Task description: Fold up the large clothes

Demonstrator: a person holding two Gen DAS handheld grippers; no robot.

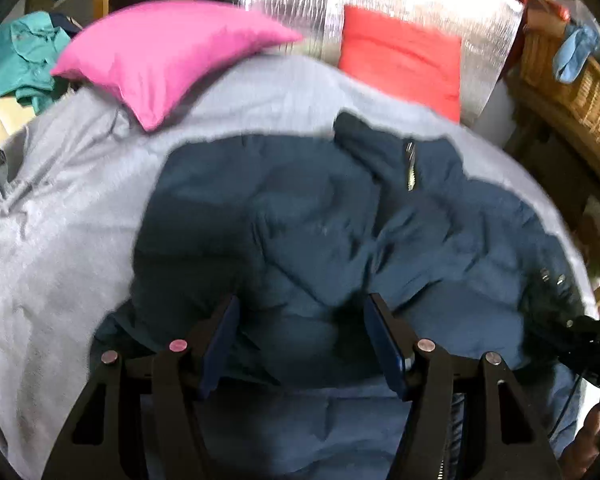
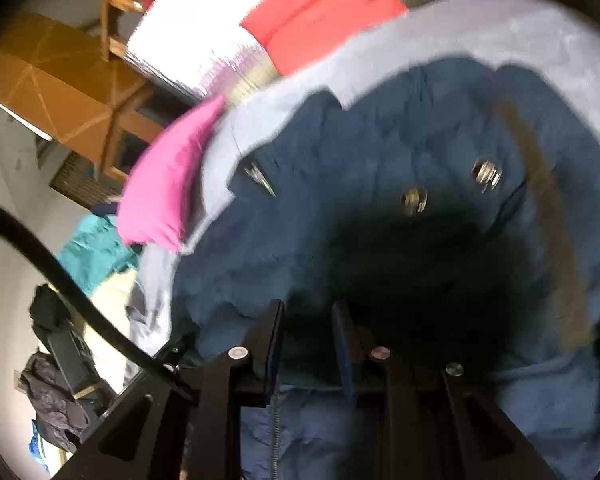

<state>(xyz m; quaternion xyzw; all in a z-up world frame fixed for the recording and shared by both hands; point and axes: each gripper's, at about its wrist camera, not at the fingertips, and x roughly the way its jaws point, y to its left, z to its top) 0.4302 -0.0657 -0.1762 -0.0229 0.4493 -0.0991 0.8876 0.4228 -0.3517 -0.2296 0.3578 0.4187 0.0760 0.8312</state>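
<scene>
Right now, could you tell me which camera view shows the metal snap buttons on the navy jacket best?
The right wrist view: two shiny snap buttons sit near the frame's centre on the navy jacket, large though slightly blurred. In the left wrist view the snaps are only tiny specks at the jacket's right edge.

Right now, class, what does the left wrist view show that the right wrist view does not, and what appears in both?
Only the left wrist view shows the wicker basket and a light blue cloth hanging on it. Only the right wrist view shows two metal snaps, a brown fur trim, a cardboard box and a black cable. Both show the navy padded jacket on a grey blanket, the pink cushion, the red cushion and a teal garment.
</scene>
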